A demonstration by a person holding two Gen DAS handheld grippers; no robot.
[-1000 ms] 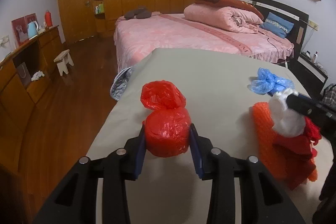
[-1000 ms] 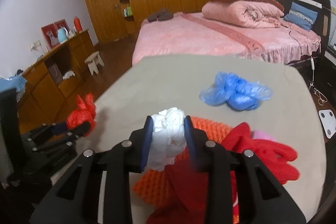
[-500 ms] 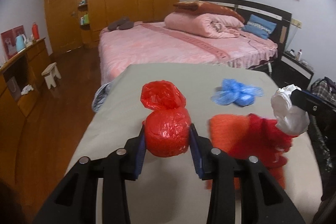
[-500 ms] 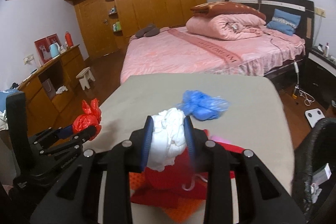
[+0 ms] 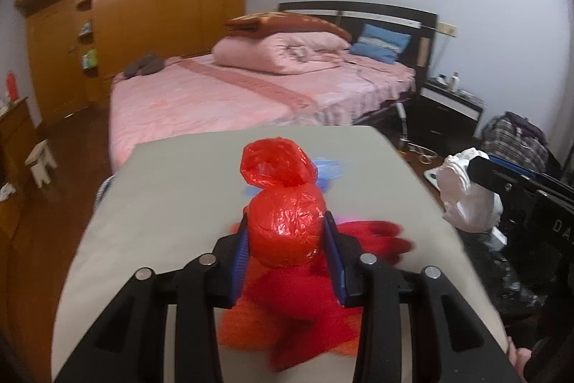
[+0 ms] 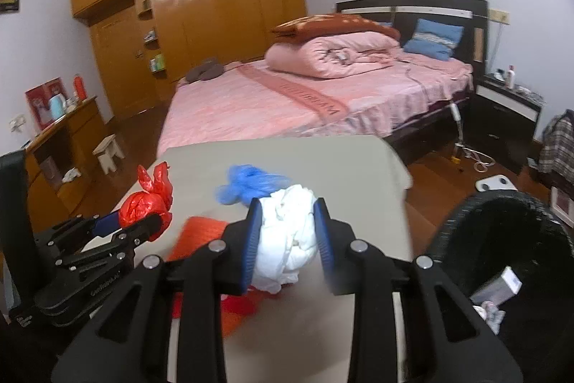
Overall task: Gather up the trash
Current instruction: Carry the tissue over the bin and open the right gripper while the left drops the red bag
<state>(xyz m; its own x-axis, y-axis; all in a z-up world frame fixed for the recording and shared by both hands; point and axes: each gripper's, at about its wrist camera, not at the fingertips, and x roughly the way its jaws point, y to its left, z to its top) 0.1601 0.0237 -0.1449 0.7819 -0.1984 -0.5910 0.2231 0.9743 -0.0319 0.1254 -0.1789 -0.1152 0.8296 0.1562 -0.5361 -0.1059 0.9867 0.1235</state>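
Note:
My left gripper (image 5: 287,241) is shut on a knotted red plastic bag (image 5: 283,221), held above the grey table (image 5: 172,189). That same red plastic bag (image 6: 145,203) shows at the left of the right wrist view. My right gripper (image 6: 287,232) is shut on a crumpled white plastic bag (image 6: 287,239), which also appears as a white bag (image 5: 466,192) off the table's right edge in the left wrist view. A black wicker bin (image 6: 502,232) with some trash inside stands on the floor to the right of the table.
On the table lie a blue plastic bag (image 6: 251,183), an orange mat (image 6: 201,232) and red cloth (image 5: 308,311). Beyond it stands a pink bed (image 6: 305,96), with a wooden wardrobe (image 6: 201,24), a dresser (image 6: 68,135) and a nightstand (image 6: 506,117) around it.
Both grippers have swung to the right and risen a little with their bags. The black bin has come into the right wrist view, and the white bag now hangs past the table's right edge.

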